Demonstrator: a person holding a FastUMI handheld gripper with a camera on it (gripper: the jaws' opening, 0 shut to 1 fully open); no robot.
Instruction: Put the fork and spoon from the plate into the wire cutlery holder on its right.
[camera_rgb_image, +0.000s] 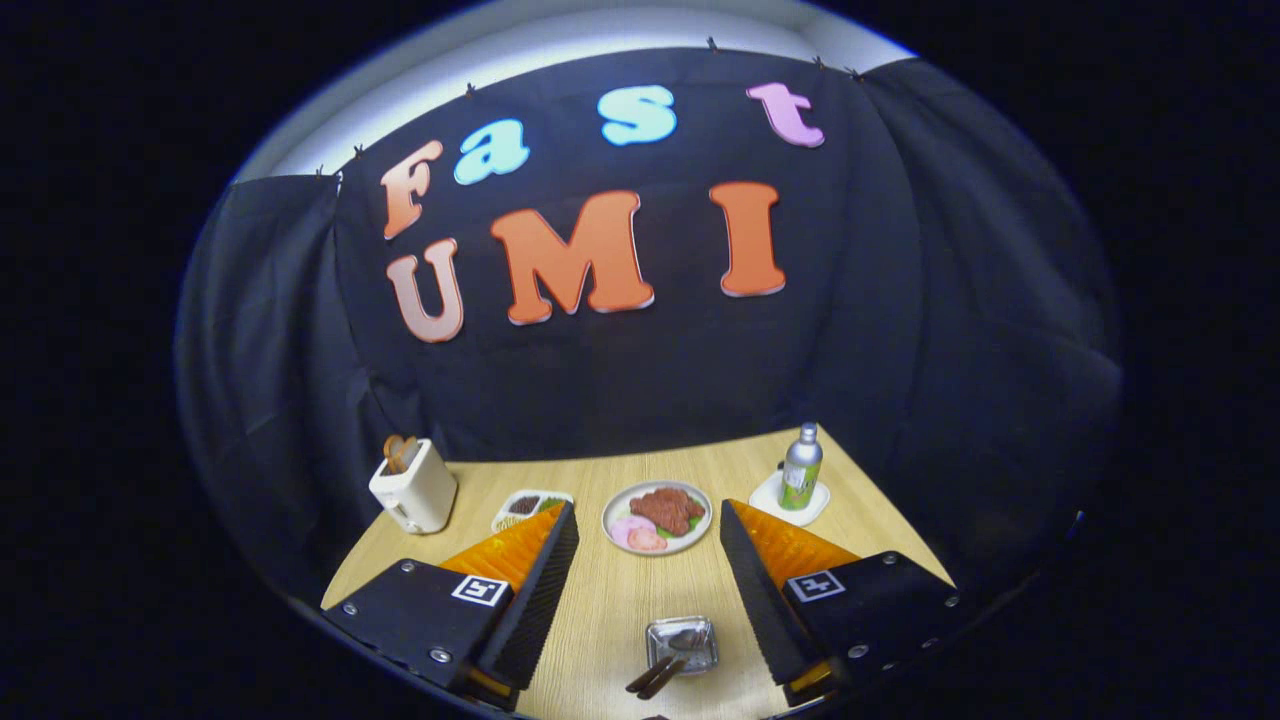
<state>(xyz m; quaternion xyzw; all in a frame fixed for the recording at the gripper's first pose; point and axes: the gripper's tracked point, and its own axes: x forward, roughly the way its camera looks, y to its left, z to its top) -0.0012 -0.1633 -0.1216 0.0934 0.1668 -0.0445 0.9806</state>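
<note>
The gripper (648, 540) is held above the desk (610, 600) with its fingers spread wide; nothing is gripped between them.

A small metal tray (682, 643) lies on the desk between the fingers, close below the gripper and nearer to it than every other item. Two dark handles (655, 677) rest on the tray's near edge and project off it toward the gripper, side by side. Their long axes run diagonally, from the tray's middle out to its near-left. These are judged to be the fork and spoon; which is which cannot be told.

Beyond the tray, just ahead of the fingertips, a round plate (657, 517) carries meat and sliced food. Left of the tray and farther off, a small dish (530, 506) holds dark pieces, and a toaster (413, 486) with bread in its slot stands beyond that. Right of the tray and farther off, a bottle (801, 467) stands upright on a white coaster (790, 499).

A wire holder cannot be made out.

For a grasp, the gripper would have to be lowered and drawn back over the handles.
</note>
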